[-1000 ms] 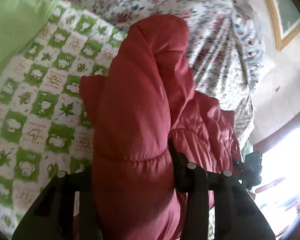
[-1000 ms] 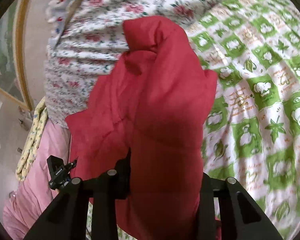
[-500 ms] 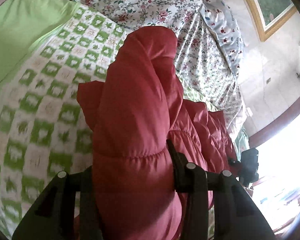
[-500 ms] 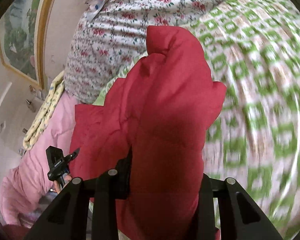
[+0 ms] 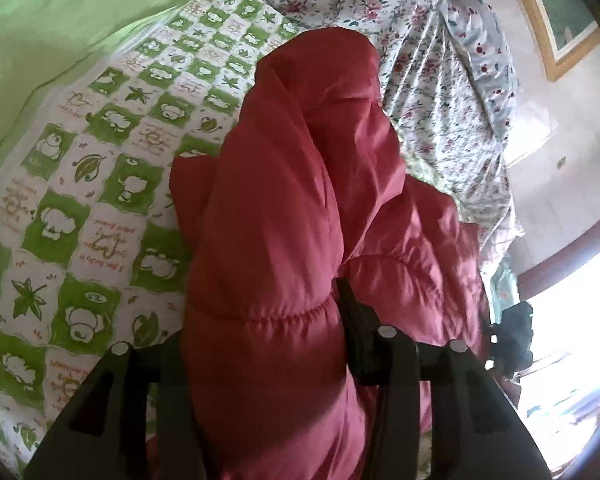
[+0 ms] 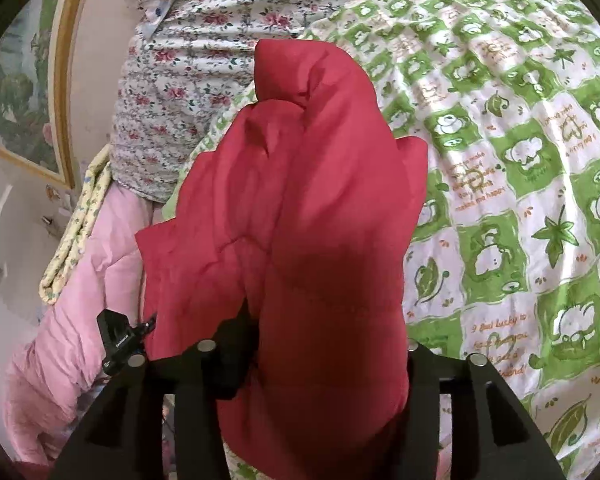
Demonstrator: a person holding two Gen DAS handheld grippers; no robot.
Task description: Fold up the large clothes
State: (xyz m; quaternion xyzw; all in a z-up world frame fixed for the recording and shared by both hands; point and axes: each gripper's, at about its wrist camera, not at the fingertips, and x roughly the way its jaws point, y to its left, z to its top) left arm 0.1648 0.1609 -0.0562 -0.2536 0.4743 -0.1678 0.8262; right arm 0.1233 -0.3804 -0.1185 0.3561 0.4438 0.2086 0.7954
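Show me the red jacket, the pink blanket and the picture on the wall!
red jacket (image 5: 284, 208): left wrist view, on its puffy middle panel.
pink blanket (image 6: 80, 300): right wrist view, on its crumpled top.
picture (image 6: 20, 92): right wrist view, on the painted green part.

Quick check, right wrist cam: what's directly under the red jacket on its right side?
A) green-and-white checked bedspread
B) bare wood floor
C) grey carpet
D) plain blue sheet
A: right of the red jacket, which bulges up out of the right gripper, lies the green-and-white checked bedspread printed with leaves and cartoon figures; the rose-print quilt sits further up and to the left.
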